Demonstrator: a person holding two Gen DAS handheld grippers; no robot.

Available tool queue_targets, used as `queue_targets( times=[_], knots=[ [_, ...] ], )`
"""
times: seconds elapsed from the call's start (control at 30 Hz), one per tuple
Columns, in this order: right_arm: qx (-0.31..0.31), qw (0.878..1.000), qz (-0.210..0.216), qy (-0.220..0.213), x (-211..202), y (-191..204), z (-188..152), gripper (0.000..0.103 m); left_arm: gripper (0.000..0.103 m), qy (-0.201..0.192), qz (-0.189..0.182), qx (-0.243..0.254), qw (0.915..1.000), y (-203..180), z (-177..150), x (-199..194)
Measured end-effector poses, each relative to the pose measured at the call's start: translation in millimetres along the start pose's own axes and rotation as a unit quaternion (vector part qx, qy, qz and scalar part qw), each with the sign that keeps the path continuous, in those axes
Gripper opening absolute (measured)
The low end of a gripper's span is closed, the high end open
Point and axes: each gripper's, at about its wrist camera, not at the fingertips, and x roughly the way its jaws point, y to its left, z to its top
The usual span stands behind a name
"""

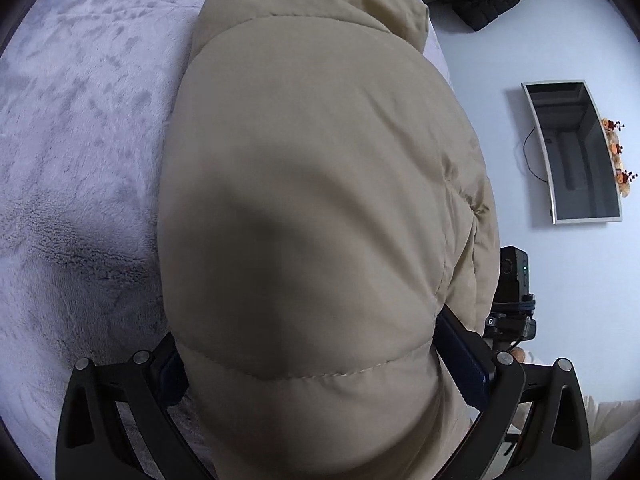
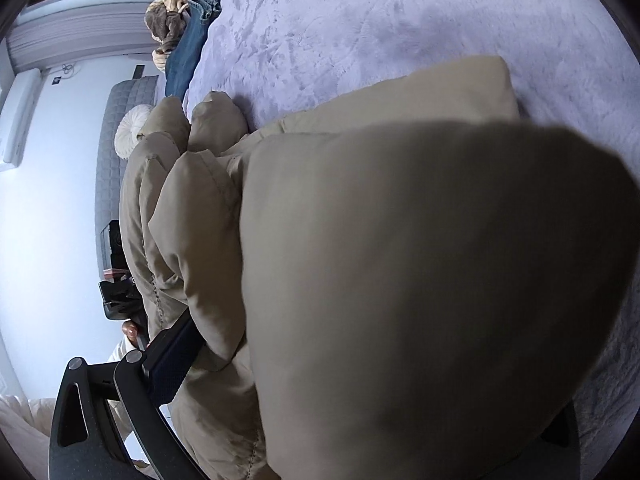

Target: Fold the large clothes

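We are holding the beige puffer jacket up over the bed, which is covered in a pale lilac plush blanket, and taking the jacket itself as our landmark. The left claw is grasping the jacket's quilted edge, with padding bulging between its two fingers; the right claw is gripping another part of the same edge, though only its left finger is showing and the other is buried under fabric. From both claws the jacket is running straight ahead, its long axis pointing away from us toward its far end, which is resting on the bed. Neither hand is clearly nearer that far end. We judge the coming fold turns on carrying the held edge forward along that axis. Beyond the jacket, other clothes are lying in a heap.
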Motion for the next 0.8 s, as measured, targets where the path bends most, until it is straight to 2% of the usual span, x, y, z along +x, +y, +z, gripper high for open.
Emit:
queue_targets(
  times=[0.23,0.47,0.57,0.63,0.73,0.8],
  knots=[
    [0.01,1.0,-0.013,0.004,8.2,6.1,4.3,0.103,0.103,-0.01,0.062,0.016,0.9979,-23.8,1.2,1.5],
    [0.05,0.998,-0.022,0.014,4.8,7.5,6.9,0.101,0.087,-0.029,0.11,0.047,0.9924,-53.5,-6.7,-5.5],
    [0.053,0.998,-0.016,0.006,-0.9,10.5,3.6,0.082,0.081,-0.035,0.123,0.054,0.9904,-64.2,-10.6,-11.3],
    [0.05,0.999,-0.01,0.001,-6.6,14.6,2.3,0.065,0.08,-0.039,0.129,0.058,0.9892,-72.7,-9.6,-12.9],
    [0.043,0.999,0.0,-0.004,-15.6,20.9,-0.8,0.052,0.079,-0.047,0.138,0.069,0.9869,-81.2,-14.6,-18.3],
    [0.041,0.999,0.009,-0.008,-19.4,24.9,-3.3,0.049,0.079,-0.051,0.141,0.074,0.986,-88.5,-14.3,-25.2]
  ],
)
